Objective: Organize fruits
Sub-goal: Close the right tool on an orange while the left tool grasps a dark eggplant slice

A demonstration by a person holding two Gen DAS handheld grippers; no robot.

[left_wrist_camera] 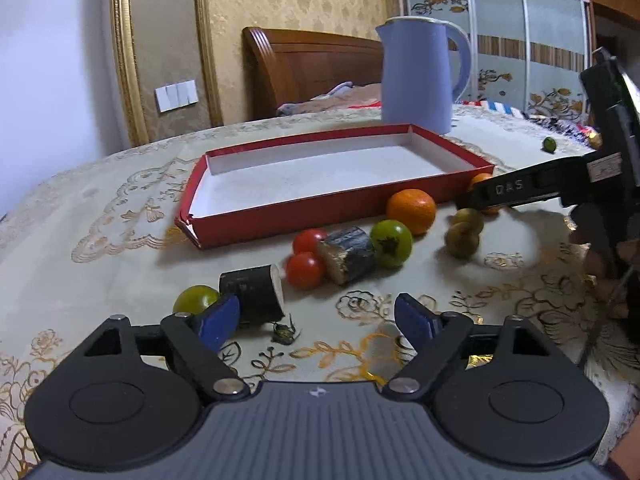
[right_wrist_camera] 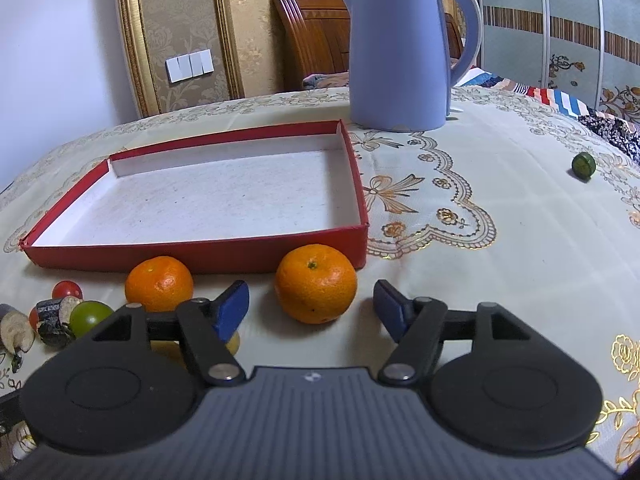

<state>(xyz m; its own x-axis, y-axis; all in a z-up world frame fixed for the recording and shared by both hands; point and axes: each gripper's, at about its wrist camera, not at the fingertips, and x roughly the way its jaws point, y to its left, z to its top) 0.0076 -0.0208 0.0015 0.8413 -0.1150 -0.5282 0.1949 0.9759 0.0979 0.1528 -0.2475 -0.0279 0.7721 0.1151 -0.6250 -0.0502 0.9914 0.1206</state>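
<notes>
Just ahead of the right hand-held gripper (right_wrist_camera: 311, 306), jaws spread and empty, sits an orange (right_wrist_camera: 316, 289); left hand-held gripper (left_wrist_camera: 316, 316) likewise released, farther off.

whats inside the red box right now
Nothing: the red box shows only its bare white floor, seen in both views. The two oranges sit outside, against its near wall. Only a thin strip of floor behind that wall is hidden.
</notes>
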